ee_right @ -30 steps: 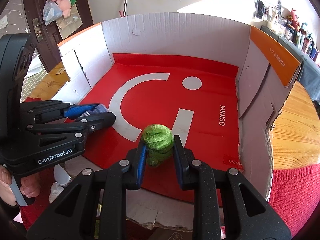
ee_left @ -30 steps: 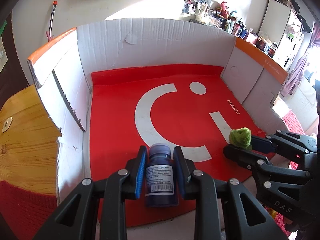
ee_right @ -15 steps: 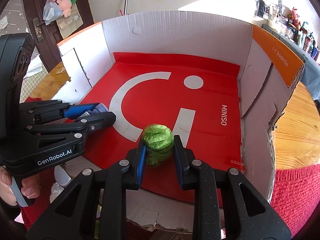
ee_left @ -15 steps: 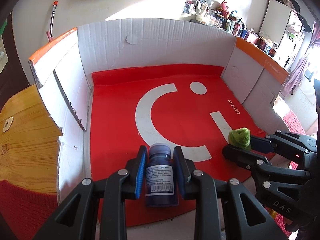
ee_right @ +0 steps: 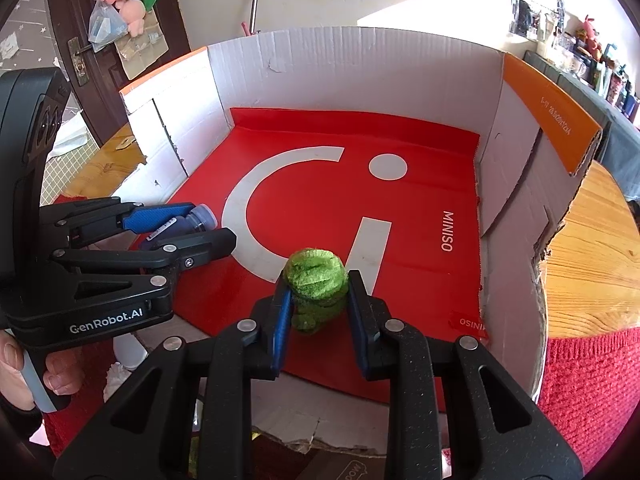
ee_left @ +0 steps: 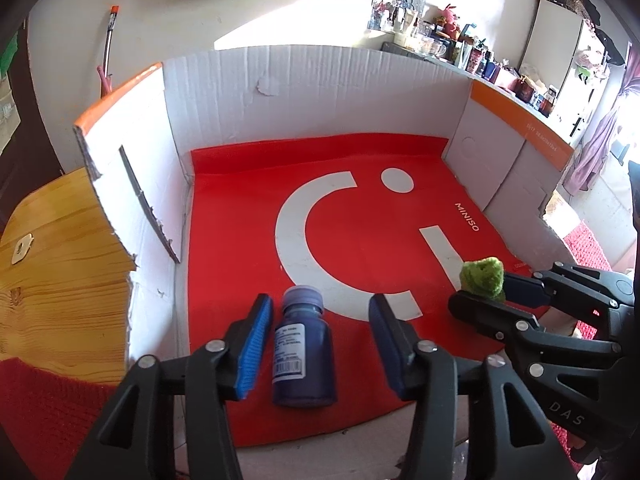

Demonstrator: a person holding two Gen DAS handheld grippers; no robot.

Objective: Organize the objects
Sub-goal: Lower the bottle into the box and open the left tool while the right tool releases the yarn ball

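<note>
A dark blue bottle with a white label lies on its side on the red mat inside a white cardboard box, near the front edge. My left gripper straddles it; its jaws are opening, and the blue pads stand clear of the bottle on both sides. The right wrist view also shows the bottle between the left gripper's fingers. My right gripper is shut on a fuzzy green plush toy, held just above the mat at the box's front right. The toy also shows in the left wrist view.
The box has tall white walls with orange flaps on the left, back and right. It sits on a wooden table with red knitted cloth at the front. A person's hand holds the left gripper's handle.
The left gripper's jaws have spread apart and let go of the blue bottle, which now lies slightly tilted on the mat. The right gripper and green toy have not moved.
</note>
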